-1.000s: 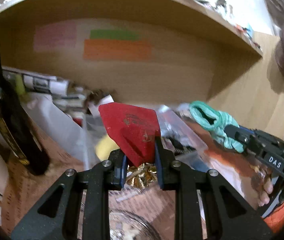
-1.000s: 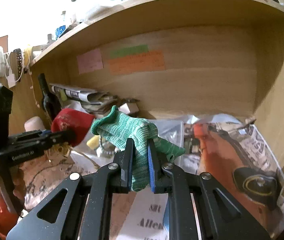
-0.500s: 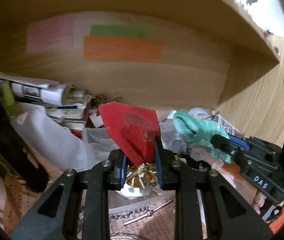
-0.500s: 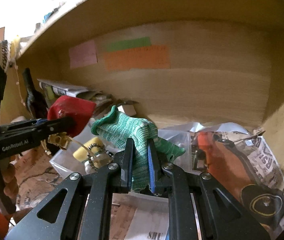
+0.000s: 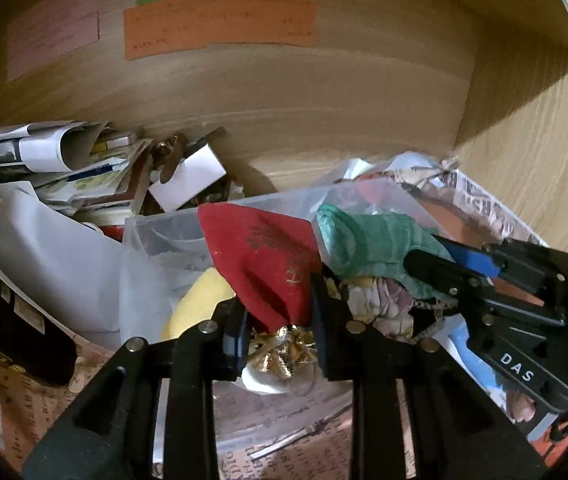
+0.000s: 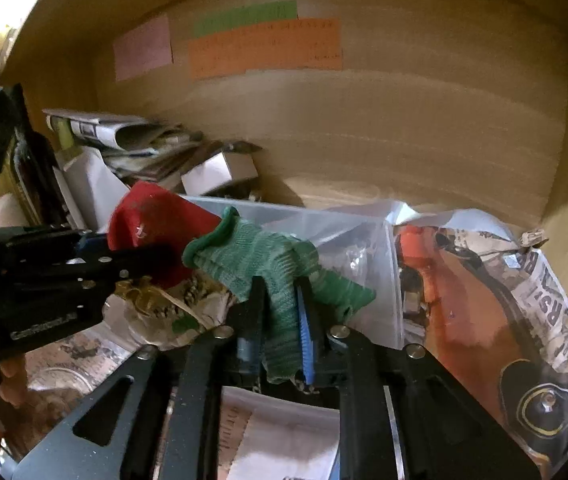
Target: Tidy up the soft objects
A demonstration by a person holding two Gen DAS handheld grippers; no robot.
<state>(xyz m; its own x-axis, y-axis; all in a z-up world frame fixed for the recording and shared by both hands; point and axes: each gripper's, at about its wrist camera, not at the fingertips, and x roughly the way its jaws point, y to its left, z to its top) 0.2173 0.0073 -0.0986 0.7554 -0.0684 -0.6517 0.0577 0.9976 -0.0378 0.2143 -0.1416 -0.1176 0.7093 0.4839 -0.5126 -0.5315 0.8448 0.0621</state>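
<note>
My left gripper (image 5: 280, 296) pinches a red fabric pouch (image 5: 260, 252) with a gold ornament (image 5: 284, 344) at its lower end; its jaws are opening, and the pouch is still between the pads. The right gripper (image 6: 280, 300) holds a green knit cloth (image 6: 252, 252) that drapes over both fingers; these jaws are opening too, with the cloth still between them. Both items hang side by side over a clear plastic bin (image 5: 164, 224). A yellow soft piece (image 5: 200, 300) and a floral cloth (image 5: 379, 300) lie inside the bin. In the left wrist view the right gripper (image 5: 427, 252) comes in from the right.
This is a wooden shelf bay with coloured paper notes (image 5: 220, 24) on the back wall. Rolled newspapers (image 5: 36, 148) and a white box (image 5: 188, 176) are piled at the back left, with a dark bottle (image 5: 4, 320) at the left. Newspaper (image 6: 483, 300) covers the floor by the right wall.
Both grippers have pushed forward and down into the shelf bay, so the pouch and the cloth now hang over the clear bin. The two grippers have drawn closer together.
</note>
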